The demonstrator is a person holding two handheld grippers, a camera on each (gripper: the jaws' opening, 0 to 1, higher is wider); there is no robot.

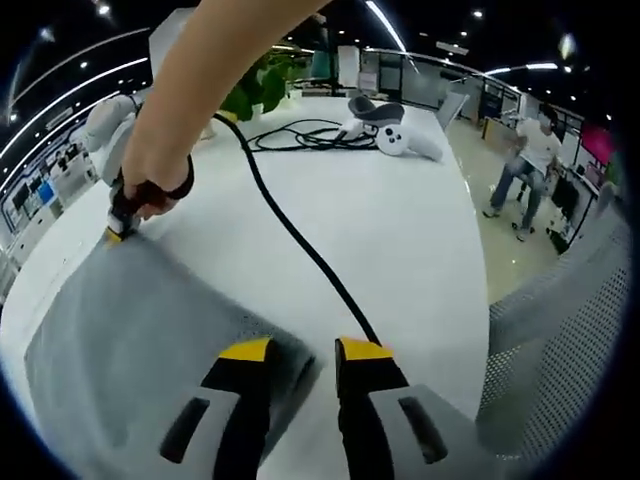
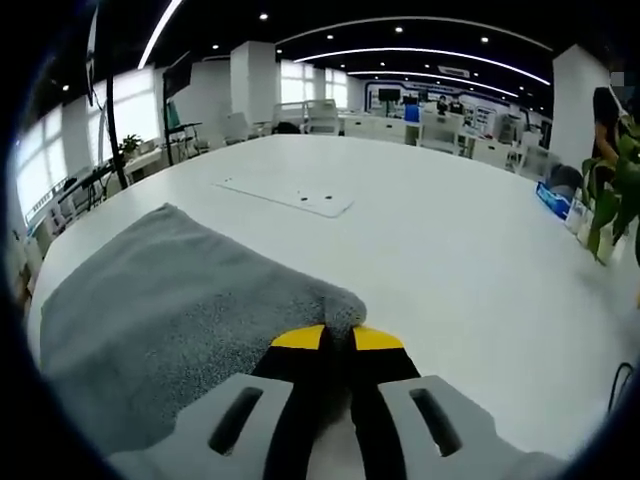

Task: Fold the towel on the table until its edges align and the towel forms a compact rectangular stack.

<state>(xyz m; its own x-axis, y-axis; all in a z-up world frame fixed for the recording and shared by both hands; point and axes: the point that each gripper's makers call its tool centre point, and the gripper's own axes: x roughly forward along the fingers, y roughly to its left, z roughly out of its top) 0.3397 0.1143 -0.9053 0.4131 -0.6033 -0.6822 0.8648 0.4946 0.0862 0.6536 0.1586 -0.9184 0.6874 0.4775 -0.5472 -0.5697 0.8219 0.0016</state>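
In the left gripper view, the left gripper [image 1: 303, 352] sits low over the grey towel [image 1: 140, 330], its yellow-tipped jaws apart, one over the towel's near corner, the other over bare white table [image 1: 400, 240]. Across the cloth, the right gripper [image 1: 117, 229], held in a hand [image 1: 155, 165], is down on the towel's far corner. A black cable [image 1: 290, 230] snakes over the table from a coil further back towards the left gripper. Beyond it lie a white headset [image 1: 375, 112] and a white controller [image 1: 400, 140], with a green plant [image 1: 260, 85] behind. A mesh chair back [image 1: 570, 330] stands at the right.

Over to the right gripper view: the right gripper [image 2: 337, 338] has its jaws pressed together, pinching the towel's [image 2: 170, 300] corner, the cloth spreading away to the left. A flat white plate [image 2: 290, 192] lies further along the table [image 2: 450, 260].
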